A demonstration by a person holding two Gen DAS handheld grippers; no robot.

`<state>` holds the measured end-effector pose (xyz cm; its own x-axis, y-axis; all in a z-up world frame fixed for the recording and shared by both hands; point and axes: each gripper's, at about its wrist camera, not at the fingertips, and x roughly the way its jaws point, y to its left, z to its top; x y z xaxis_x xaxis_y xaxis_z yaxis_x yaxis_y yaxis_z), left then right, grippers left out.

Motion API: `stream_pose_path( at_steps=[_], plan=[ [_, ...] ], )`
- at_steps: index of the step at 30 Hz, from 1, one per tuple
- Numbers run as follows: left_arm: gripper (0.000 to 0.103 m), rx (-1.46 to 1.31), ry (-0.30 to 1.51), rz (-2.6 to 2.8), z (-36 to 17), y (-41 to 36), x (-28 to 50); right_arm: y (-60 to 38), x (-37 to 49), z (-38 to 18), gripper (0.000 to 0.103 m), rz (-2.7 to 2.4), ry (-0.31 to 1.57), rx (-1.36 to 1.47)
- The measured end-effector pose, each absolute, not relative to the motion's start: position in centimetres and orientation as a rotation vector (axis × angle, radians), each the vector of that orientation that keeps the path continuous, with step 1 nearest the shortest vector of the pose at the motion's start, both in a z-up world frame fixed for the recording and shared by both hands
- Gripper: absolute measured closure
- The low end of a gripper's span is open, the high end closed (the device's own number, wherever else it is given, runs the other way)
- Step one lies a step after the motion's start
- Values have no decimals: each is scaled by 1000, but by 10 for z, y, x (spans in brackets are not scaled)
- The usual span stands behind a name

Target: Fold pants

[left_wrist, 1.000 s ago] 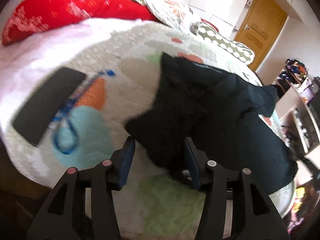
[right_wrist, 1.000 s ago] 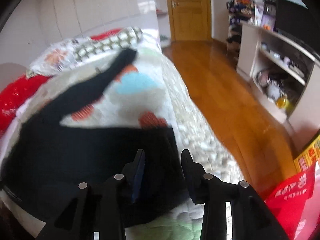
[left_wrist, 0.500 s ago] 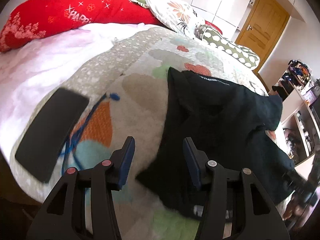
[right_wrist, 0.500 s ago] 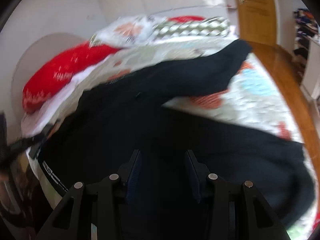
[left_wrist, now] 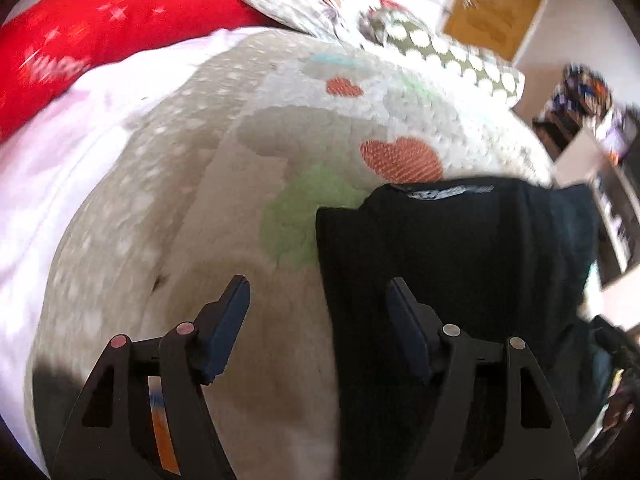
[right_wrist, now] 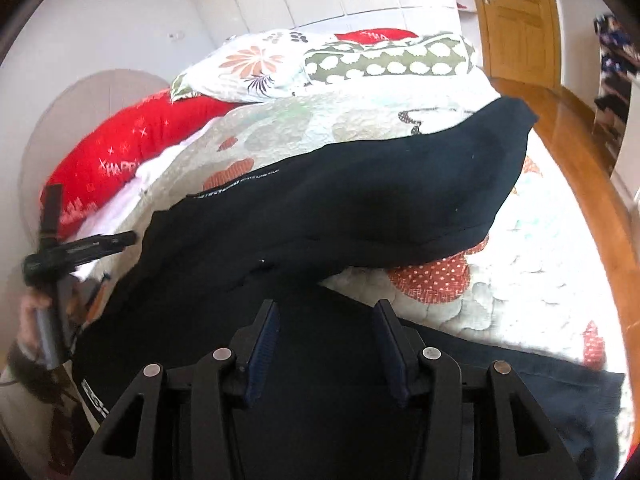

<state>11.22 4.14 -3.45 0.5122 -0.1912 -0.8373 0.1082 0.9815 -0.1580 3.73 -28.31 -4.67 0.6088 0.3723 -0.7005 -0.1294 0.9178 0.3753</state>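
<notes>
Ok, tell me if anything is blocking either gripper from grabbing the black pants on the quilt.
Nothing visible blocks them. The left gripper is open at the black fabric pants' left edge, with only the patterned quilt beneath. The right gripper is open directly over the dark fabric, nothing between.

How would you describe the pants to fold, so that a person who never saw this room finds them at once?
Start at the bed with the patchwork quilt, near the wooden door. On the quilt, in front of the pillows, lie the black pants, spread loosely with one leg toward the door. They are the only plain black cloth there, with small white lettering at the waistband; everything around them is patterned or red.
</notes>
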Motion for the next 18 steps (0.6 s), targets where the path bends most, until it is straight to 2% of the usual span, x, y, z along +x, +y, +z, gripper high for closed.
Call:
stream_pose_path(
  at_steps=[6, 8, 9, 10, 14, 16, 18],
  plan=[
    [33, -47, 1064, -250, -45, 17, 150, -288, 35, -60, 56, 270, 887, 322],
    [69, 24, 1054, -249, -43, 5, 155, -291, 35, -58, 56, 259, 885, 334],
    [73, 41, 1047, -252, -40, 1, 155, -292, 35, -57, 56, 253, 880, 332],
    [83, 42, 1024, -272, -30, -3, 149, -291, 37, -56, 56, 248, 876, 327],
    [88, 50, 835, -400, 27, -10, 98, -302, 34, -44, 56, 219, 836, 317],
    [94, 90, 714, -520, 61, -14, 41, -309, 33, -37, 56, 204, 807, 333],
    [96, 158, 610, -610, 76, -20, -16, -317, 28, -27, 56, 193, 769, 359]
  ],
)
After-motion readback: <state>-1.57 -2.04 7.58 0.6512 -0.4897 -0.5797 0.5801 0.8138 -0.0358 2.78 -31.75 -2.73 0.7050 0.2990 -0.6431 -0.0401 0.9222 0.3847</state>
